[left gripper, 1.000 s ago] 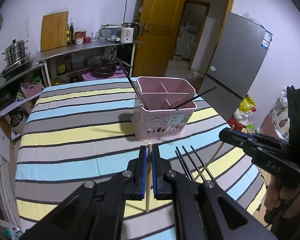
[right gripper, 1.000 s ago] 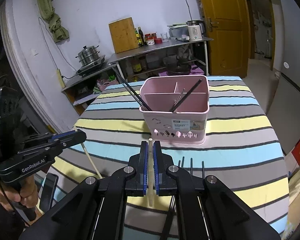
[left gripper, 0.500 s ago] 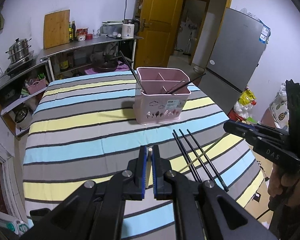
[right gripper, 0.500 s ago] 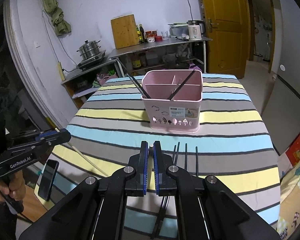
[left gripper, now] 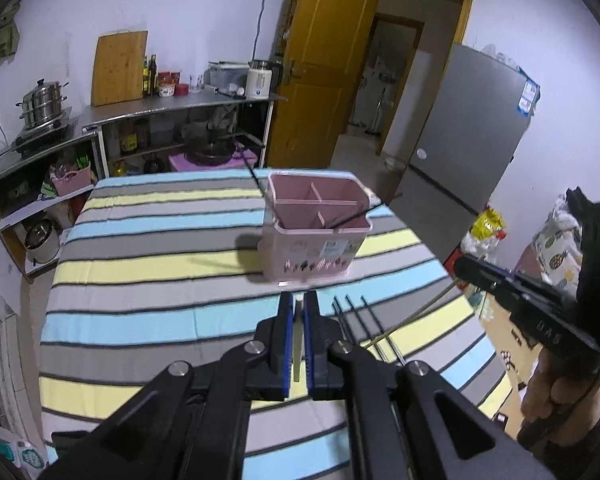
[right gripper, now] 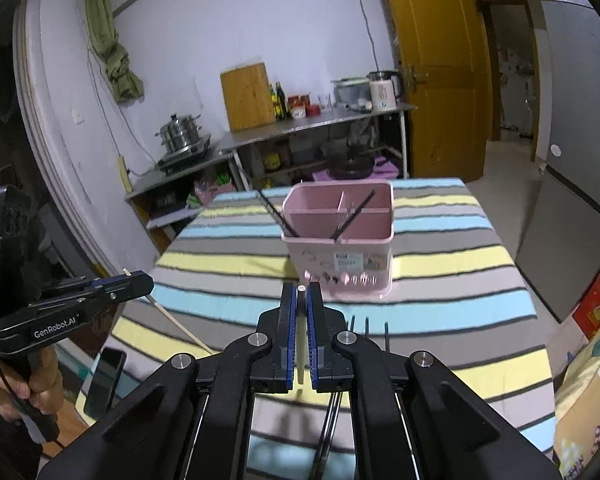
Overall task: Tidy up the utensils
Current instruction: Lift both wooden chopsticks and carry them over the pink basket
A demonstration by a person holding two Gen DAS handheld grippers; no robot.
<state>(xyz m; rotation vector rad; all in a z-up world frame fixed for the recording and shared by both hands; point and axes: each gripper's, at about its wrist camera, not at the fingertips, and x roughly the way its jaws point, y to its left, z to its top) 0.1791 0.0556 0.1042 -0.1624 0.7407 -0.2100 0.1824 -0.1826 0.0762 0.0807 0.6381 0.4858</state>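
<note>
A pink divided utensil holder (left gripper: 315,236) (right gripper: 340,240) stands on the striped table, with black chopsticks (right gripper: 354,214) leaning in its compartments. My left gripper (left gripper: 299,300) is shut on a pale wooden chopstick (left gripper: 297,344), held above the cloth short of the holder. My right gripper (right gripper: 300,289) is likewise shut on a second pale chopstick (right gripper: 301,354). Each shows in the other's view: the right gripper (left gripper: 464,267) at the table's right edge with its stick (left gripper: 416,316), the left gripper (right gripper: 144,280) at the left edge. Three black chopsticks (left gripper: 364,324) (right gripper: 367,330) lie on the cloth before the holder.
A phone (right gripper: 104,376) lies at the table's near left edge. Metal shelves (left gripper: 172,108) with pots, bottles and a kettle line the far wall. A grey fridge (left gripper: 472,136) stands to the right, beside a yellow door (left gripper: 324,80). A hand (left gripper: 548,392) grips the right tool.
Both grippers have risen and drawn back from the pink holder, which now looks smaller and farther. Each still grips its pale chopstick. The black chopsticks on the cloth have not moved.
</note>
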